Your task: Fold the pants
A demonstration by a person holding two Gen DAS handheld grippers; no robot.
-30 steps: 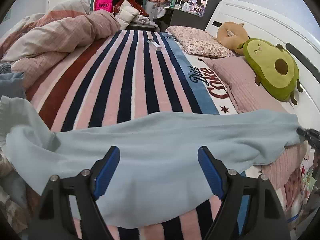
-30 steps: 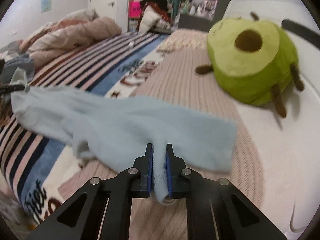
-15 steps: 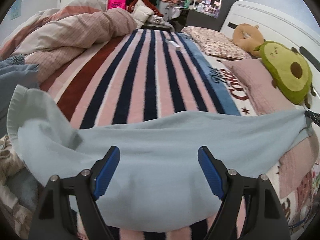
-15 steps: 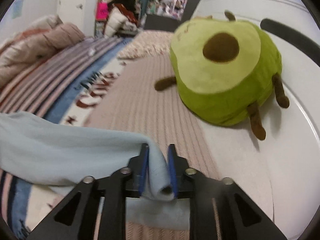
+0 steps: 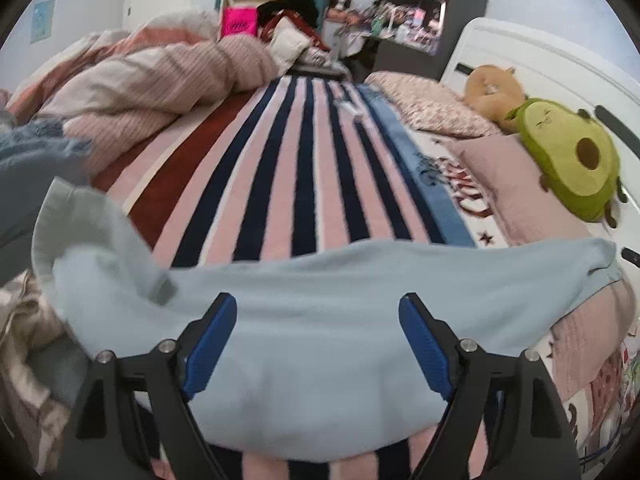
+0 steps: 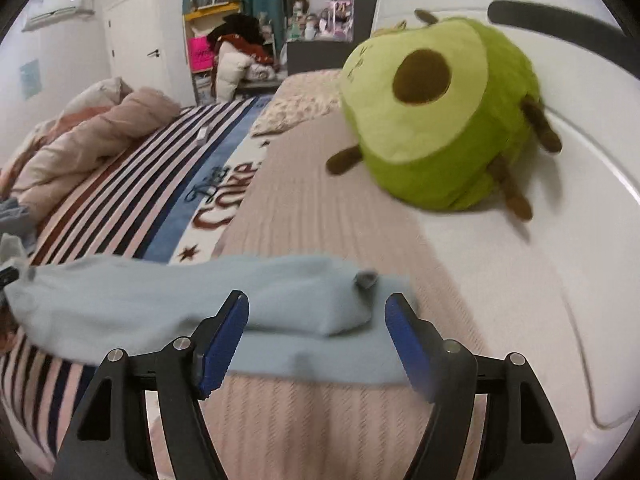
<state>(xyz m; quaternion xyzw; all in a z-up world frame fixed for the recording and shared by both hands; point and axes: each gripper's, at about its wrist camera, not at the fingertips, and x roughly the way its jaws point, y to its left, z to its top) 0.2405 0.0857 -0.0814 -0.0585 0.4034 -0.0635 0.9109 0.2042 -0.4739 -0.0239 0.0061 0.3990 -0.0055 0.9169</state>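
Pants (image 5: 320, 320) in pale blue lie stretched crosswise over the near end of the bed, covering the striped blanket (image 5: 304, 168) from its left edge to the pink pillow (image 5: 516, 188) on the right. In the left wrist view the cloth spreads wide under the left gripper (image 5: 318, 344), whose blue-padded jaws stand far apart above the fabric and hold nothing. One end of the cloth curls up at the left edge of the bed beside a heap of rumpled clothes (image 5: 28, 344); the other end reaches the pillow near the headboard (image 5: 560, 64).

In the right wrist view the right gripper (image 6: 316, 340) is likewise spread wide, with no cloth between its pads. That end of the pants (image 6: 200, 300) lies on the pillow (image 6: 340, 208) just in front of the pads, doubled over so that one layer rests on another, with a small grey tag or loop at its corner. The picture is blurred there, so the fold's edges cannot be told exactly.

An avocado plush toy (image 6: 436, 116) sits on the pillow against the headboard (image 6: 580, 80), well apart from the cloth. A pink quilt (image 5: 160, 80) is bunched along the far left side of the bed.
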